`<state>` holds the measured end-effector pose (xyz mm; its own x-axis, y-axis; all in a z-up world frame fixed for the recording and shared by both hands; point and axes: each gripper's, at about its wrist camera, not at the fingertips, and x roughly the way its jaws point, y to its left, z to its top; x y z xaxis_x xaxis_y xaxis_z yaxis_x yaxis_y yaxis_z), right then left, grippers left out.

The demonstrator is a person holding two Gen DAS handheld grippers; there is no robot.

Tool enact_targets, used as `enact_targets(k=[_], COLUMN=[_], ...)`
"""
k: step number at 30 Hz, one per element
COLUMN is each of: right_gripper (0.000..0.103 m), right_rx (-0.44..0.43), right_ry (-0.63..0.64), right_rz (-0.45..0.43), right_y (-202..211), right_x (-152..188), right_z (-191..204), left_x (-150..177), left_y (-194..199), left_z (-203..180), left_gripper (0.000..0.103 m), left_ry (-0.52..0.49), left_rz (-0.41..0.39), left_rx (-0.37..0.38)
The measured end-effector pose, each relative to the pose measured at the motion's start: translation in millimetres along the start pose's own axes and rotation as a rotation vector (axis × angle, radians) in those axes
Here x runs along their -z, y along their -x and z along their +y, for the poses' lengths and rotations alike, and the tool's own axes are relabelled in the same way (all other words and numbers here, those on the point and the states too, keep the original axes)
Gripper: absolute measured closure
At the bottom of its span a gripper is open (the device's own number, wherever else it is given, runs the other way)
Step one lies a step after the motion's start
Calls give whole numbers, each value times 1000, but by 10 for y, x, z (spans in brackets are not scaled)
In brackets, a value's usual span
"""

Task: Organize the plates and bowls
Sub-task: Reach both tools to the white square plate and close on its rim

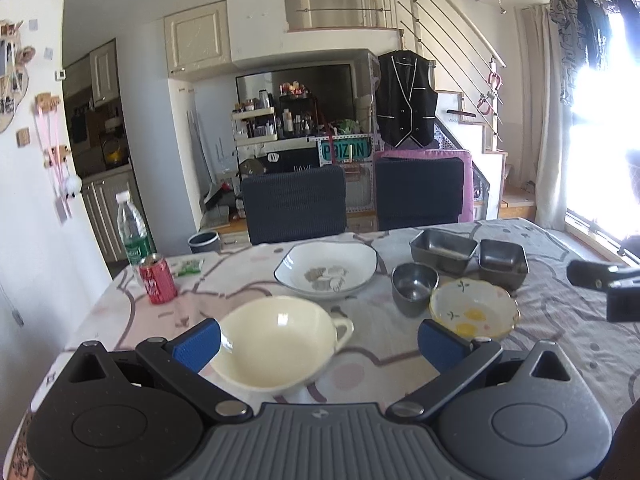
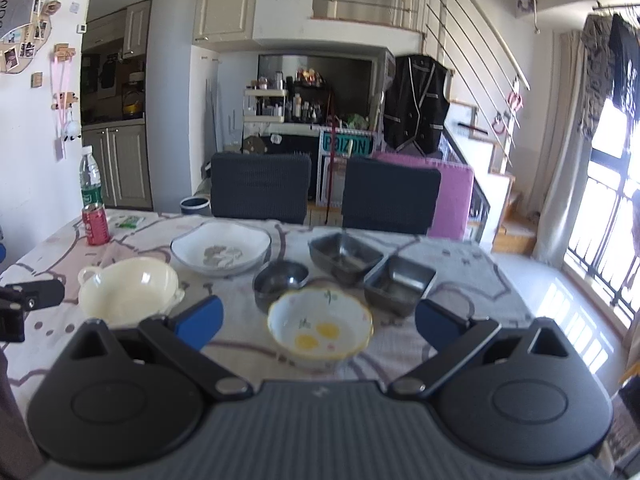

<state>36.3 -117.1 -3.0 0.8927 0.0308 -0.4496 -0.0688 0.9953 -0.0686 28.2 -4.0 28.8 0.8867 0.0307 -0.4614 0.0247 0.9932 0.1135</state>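
My left gripper [image 1: 318, 340] is open, above the near table edge, with a cream handled bowl [image 1: 276, 344] between its blue pads. My right gripper [image 2: 318, 322] is open, with a yellow-rimmed flowered bowl [image 2: 320, 326] between its pads. That bowl also shows in the left wrist view [image 1: 474, 314], and the cream bowl in the right wrist view [image 2: 128, 292]. Behind them stand a white patterned plate [image 1: 326, 270] [image 2: 221, 254], a round steel bowl [image 1: 414, 288] [image 2: 280, 280], and two square steel dishes [image 1: 444, 250] [image 1: 503, 262] [image 2: 345, 256] [image 2: 399, 285].
A red can [image 1: 157, 279] [image 2: 95, 225], a water bottle [image 1: 133, 232] [image 2: 90, 180] and a green packet [image 1: 188, 266] stand at the table's far left. Two dark chairs [image 1: 294, 204] [image 1: 420, 192] stand behind the table. A window is at the right.
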Motion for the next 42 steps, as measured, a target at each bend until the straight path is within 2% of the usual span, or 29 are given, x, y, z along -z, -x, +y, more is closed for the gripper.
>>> enact_targets(k=[17,26,36,42], right_gripper=[0,0,0,0], right_rx=[0,-36,-72,-78], right_ry=[41,6,-38,-125], right_rz=[-23,-15,0,16], right_y=[-619,-1055,-1720,-2178], right_x=[-497,-713,-844,-865], right_z=[98,201,299,320], left_x=[-624,-899,-1085,-1138], left_y=[-587,-1201,-2123,-2646], left_z=[234,387,524,613], left_gripper=[0,0,0,0], left_ry=[0,15,40,17], left_rz=[-31,-11,56,89], left_rx=[-25,-43,-33,-20])
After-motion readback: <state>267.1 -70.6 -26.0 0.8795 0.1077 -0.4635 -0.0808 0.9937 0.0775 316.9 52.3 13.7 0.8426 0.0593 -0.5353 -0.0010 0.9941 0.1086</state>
